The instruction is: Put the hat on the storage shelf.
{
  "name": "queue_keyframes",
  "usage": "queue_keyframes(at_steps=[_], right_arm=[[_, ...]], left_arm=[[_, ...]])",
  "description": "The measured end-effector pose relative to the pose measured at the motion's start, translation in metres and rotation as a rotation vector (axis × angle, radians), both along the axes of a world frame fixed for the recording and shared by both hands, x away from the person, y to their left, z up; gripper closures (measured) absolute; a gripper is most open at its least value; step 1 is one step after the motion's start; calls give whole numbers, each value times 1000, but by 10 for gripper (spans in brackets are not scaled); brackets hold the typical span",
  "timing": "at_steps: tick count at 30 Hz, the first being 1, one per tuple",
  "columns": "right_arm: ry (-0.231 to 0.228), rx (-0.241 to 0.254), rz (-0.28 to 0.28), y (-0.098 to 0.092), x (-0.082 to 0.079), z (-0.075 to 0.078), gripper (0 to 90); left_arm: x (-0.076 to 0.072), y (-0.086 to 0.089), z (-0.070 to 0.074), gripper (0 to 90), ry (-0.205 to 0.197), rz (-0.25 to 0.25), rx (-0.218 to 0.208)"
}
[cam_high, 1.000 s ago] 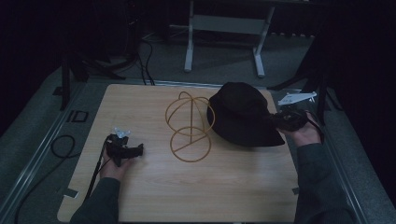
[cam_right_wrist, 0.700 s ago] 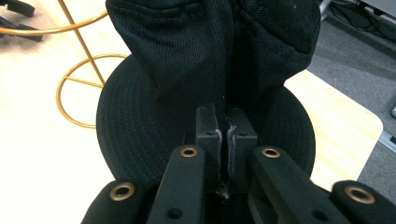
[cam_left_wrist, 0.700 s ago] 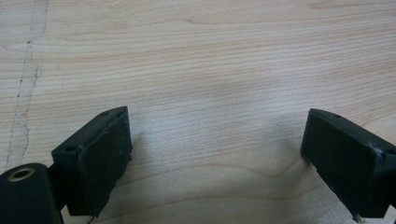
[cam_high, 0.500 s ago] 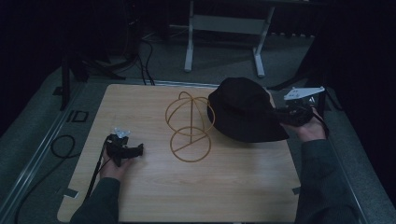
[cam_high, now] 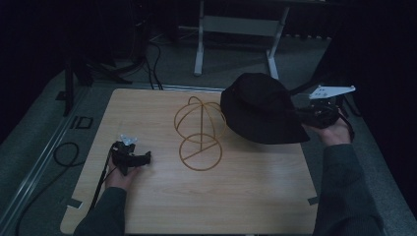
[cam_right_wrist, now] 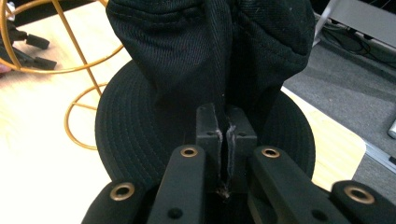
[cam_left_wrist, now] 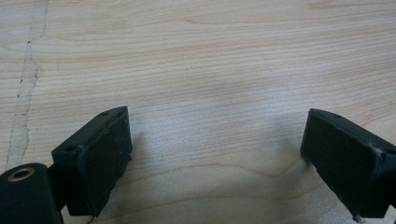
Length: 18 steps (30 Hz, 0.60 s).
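Dim surroundings swallow the floor and the stand legs beyond the pale wood-grain table [cam_high: 162,206]. Right gripper [cam_high: 314,117] is clenched on the crown fabric of the black ribbed-weave hat [cam_high: 258,110], now raised higher off the table's far right than a second ago, its brim partly hiding the gold wire stand [cam_high: 199,132]. Left gripper [cam_high: 132,158] rests near left, released, jaws wide apart.

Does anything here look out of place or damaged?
Nothing looks damaged or spilled. The black fabric bucket hat is bunched and tilted, but only because the right gripper pinches a fold of it beside the gold wire hat stand. The left gripper rests open on the wooden table.
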State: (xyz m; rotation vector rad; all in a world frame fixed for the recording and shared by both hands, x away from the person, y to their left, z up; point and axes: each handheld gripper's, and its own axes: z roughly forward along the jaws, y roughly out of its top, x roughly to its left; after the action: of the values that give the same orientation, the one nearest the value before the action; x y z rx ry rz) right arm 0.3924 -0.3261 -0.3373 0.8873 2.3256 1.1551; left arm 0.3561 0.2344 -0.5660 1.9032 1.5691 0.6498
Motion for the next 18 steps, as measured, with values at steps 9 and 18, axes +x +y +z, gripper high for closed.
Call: queue_keyframes(at_steps=[9, 18], right_arm=[[-34, 59, 3, -10, -6, 8, 868], [-43, 74, 17, -15, -10, 16, 868]], left_arm=[[0, 0, 0, 90, 0, 0, 0], [0, 0, 0, 90, 0, 0, 0]])
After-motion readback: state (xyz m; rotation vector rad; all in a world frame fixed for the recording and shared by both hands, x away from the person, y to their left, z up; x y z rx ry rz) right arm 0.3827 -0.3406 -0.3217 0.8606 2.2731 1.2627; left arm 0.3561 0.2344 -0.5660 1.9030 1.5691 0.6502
